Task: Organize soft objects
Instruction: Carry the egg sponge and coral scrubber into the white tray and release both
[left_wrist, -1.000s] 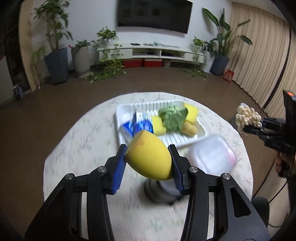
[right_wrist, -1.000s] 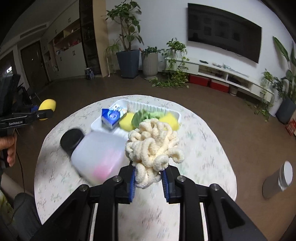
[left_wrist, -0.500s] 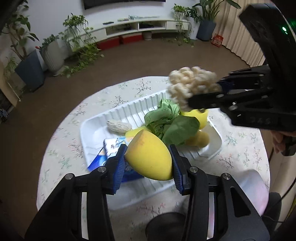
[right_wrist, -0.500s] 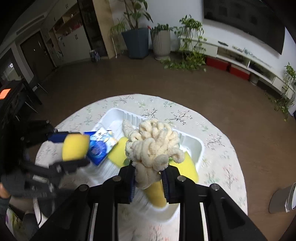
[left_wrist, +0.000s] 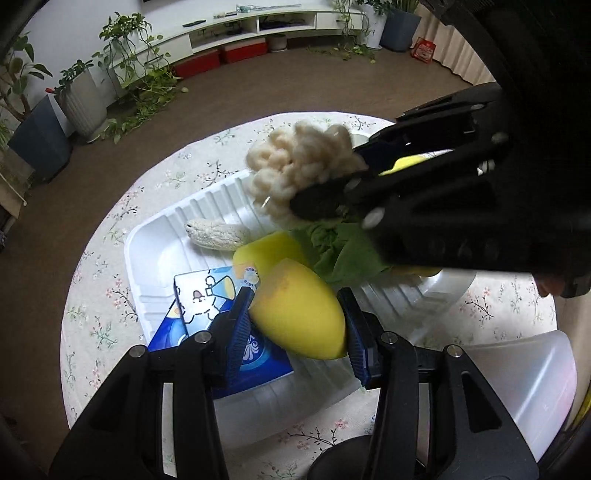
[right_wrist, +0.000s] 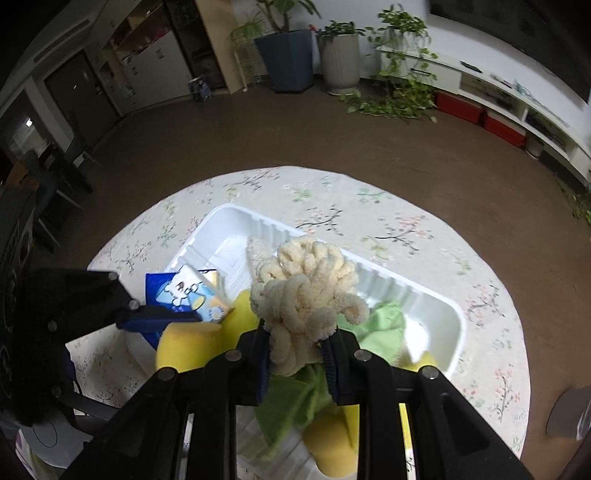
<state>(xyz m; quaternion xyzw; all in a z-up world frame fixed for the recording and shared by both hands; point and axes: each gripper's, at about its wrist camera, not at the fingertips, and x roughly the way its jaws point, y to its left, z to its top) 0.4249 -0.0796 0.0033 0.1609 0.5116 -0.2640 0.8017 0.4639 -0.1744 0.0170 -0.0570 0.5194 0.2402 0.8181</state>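
Yellow sponge clenched in left tongs | cream chenille bundle gripped by right tongs | white tray directly beneath both — left tongs lower, nearer

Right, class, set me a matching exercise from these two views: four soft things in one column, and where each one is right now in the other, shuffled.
Things:
1. yellow egg-shaped sponge
2. cream chenille bundle
3. green cloth
4. tissue pack

Places:
A. lying in the white tray, partly under the left claw
B. gripped in the right claw
C. gripped in the left claw
D. crumpled in the tray, below the right claw

Pairs: 1-C, 2-B, 3-D, 4-A
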